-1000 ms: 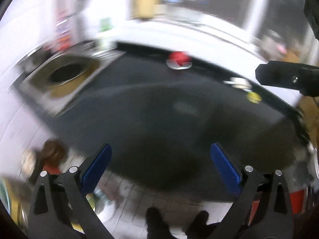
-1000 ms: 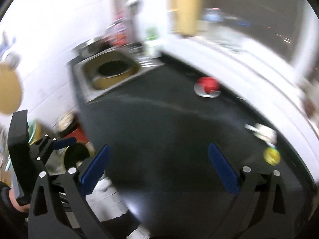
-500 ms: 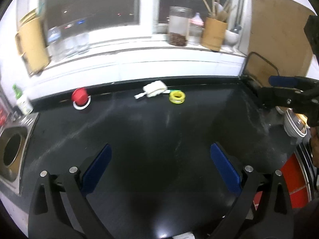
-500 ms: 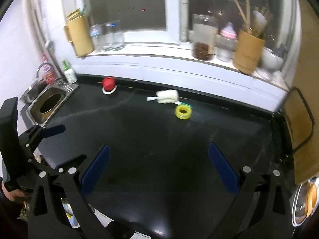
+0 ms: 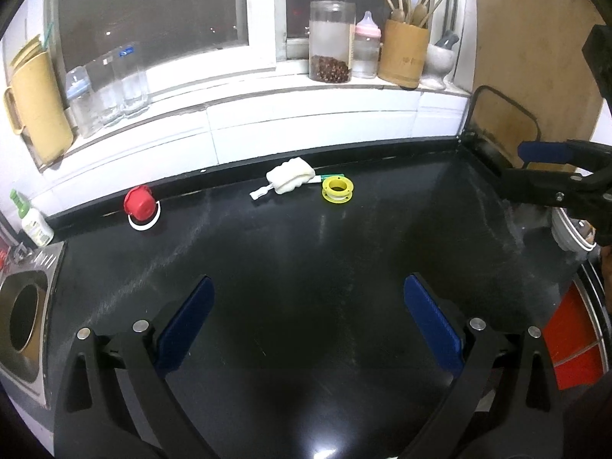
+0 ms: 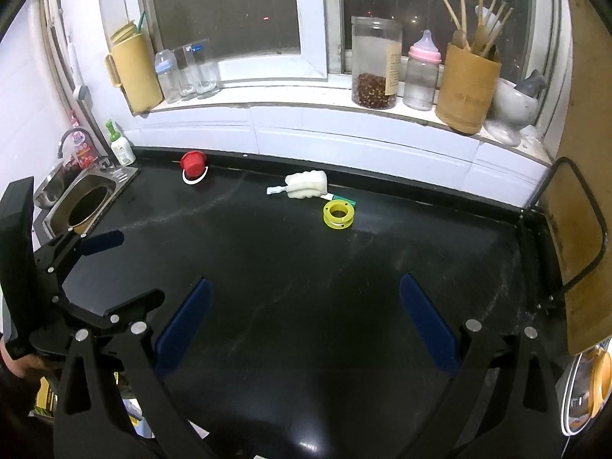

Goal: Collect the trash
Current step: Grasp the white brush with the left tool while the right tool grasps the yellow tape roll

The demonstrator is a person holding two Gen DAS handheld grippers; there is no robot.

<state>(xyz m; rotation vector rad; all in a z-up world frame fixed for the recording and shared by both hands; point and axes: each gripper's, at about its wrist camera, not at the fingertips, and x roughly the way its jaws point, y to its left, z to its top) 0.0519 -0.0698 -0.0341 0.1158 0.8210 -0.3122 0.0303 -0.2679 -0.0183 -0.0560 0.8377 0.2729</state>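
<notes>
Countertop (image 5: 306,267): black, broad and mostly bare; loose items lie along its far edge by the white tiled wall, well clear of both tools.
Sink (image 6: 82,212): set at the counter's left end, no litter seen in it.
Left gripper (image 5: 306,321): jaws spread wide, nothing between them; held low over the near counter, facing the litter, apparently lining up an approach.
Right gripper (image 6: 302,319): likewise released and empty, hovering near the front edge.
White foam brush (image 6: 306,185): lying flat by the wall, green handle end beside the yellow ring.
Red cap (image 5: 138,202): apart to the left, near the wall.
Yellow ring (image 5: 336,189): smallest; just beside the brush, probably the easiest first pick.
</notes>
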